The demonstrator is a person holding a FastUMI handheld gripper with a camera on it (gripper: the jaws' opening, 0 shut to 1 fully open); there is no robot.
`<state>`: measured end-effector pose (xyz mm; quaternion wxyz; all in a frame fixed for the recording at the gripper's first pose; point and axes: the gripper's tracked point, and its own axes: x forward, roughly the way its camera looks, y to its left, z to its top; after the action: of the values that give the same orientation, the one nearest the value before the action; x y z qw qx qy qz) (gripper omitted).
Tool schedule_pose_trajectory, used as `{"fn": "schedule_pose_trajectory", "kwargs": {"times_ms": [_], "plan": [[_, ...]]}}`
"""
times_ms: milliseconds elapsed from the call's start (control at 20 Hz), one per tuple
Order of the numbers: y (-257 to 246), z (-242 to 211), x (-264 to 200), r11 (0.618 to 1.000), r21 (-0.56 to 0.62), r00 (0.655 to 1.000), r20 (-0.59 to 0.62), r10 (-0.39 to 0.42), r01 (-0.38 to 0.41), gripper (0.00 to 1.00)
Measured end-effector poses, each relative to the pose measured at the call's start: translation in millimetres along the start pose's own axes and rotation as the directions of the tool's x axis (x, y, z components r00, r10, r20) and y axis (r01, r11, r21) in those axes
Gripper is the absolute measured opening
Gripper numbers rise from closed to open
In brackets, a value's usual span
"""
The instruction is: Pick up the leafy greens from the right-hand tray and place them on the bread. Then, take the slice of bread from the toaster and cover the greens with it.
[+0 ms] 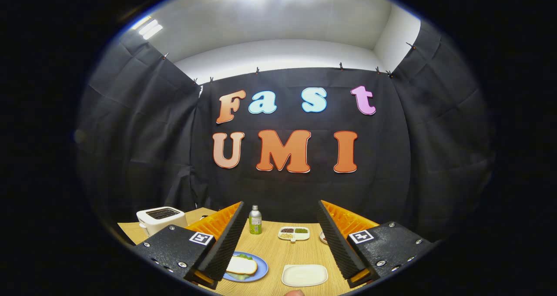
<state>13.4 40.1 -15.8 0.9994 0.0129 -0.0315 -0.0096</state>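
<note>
Claw wide open, empty, above table, bread on blue plate

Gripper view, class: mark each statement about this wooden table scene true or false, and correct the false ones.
1. The hand-held gripper is open and grips nothing. True.
2. The white toaster stands beyond the left finger. True.
3. The round blue plate is bare. False: a bread slice lies on green leaves there.
4. The white rectangular tray holds leafy greens. False: nothing lies on it.
5. The green bottle with a silver cap lies on its side. False: it stands upright.
</note>
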Motion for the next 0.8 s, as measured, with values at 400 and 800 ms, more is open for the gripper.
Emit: {"fn": "schedule_pose_trajectory", "kwargs": {"times_ms": [400, 800], "plan": [[10.4, 6.3, 0.2, 1.0, -0.012, 1.0, 0.006, 0.005, -0.005, 0.97], [21.3, 6.0, 2.7, 1.0, 0.002, 0.999, 0.01, 0.03, -0.03, 0.97]]}}
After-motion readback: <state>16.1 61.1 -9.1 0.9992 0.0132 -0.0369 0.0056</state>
